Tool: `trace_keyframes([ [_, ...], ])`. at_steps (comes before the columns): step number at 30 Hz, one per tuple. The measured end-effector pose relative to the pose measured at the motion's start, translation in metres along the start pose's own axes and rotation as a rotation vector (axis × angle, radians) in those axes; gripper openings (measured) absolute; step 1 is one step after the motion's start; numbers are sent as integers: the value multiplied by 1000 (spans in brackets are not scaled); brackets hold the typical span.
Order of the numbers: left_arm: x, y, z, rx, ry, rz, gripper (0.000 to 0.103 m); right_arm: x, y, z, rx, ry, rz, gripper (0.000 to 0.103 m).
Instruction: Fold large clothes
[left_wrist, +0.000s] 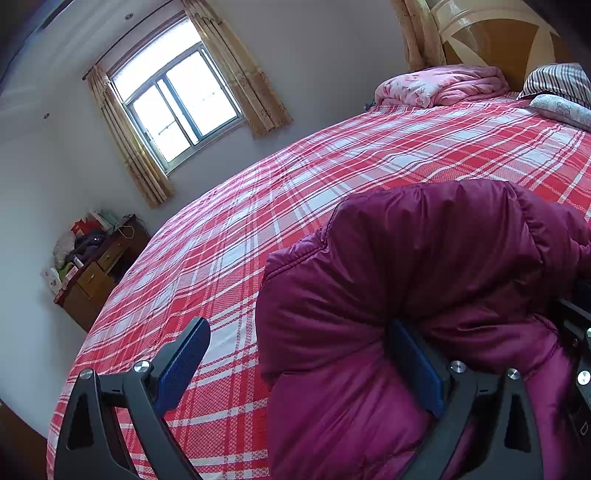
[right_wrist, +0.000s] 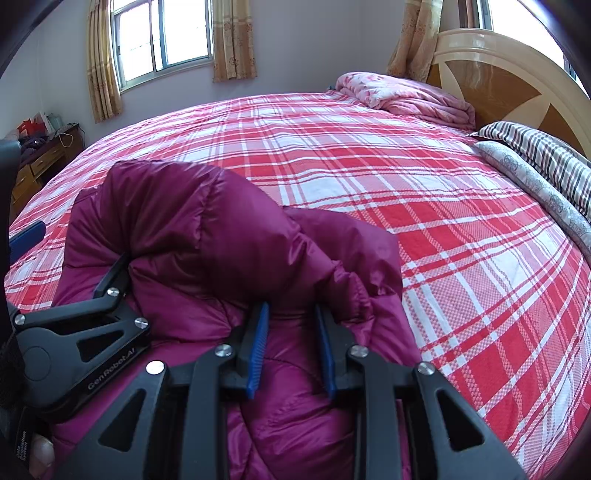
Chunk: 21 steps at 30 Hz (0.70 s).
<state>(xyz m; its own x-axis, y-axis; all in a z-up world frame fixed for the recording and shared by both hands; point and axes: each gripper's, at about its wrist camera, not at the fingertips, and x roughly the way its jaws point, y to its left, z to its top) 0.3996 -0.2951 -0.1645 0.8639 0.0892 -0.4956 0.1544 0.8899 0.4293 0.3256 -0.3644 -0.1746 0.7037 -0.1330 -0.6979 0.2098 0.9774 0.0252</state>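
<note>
Jacket (right_wrist: 207, 236): puffy, bunched on the bed (right_wrist: 424, 206).
Right tongs (right_wrist: 291, 325): clamped on a jacket fold, likely lifting it over.
Left tongs (left_wrist: 295, 362): apart (one pad against fabric), steadying.

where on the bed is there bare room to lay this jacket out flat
Open plaid sheet lies between the purple jacket and the pink quilt, stretching toward the window side. It is crowded by the headboard: quilt, striped pillow.
</note>
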Motion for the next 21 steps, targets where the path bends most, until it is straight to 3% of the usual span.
trace_keyframes([
  [7, 0, 0, 0, -1, 1, -3, 98, 0, 0, 0, 2, 1, 6, 28],
  [11, -3, 19, -4, -44, 15, -74, 98, -5, -6, 1, 14, 0, 54, 31],
  [17, -31, 69, -26, -190, 49, -183, 98, -26, -15, -1, 0, -37, 98, 44],
  [18, -37, 76, -32, -200, 46, -204, 98, -31, -19, -1, 7, -47, 120, 53],
  [19, -42, 81, -36, -203, 43, -226, 98, -35, -23, -2, 21, -57, 135, 71],
  [21, -50, 90, -48, -210, 51, -272, 98, -44, -36, -4, 70, -83, 127, 89],
])
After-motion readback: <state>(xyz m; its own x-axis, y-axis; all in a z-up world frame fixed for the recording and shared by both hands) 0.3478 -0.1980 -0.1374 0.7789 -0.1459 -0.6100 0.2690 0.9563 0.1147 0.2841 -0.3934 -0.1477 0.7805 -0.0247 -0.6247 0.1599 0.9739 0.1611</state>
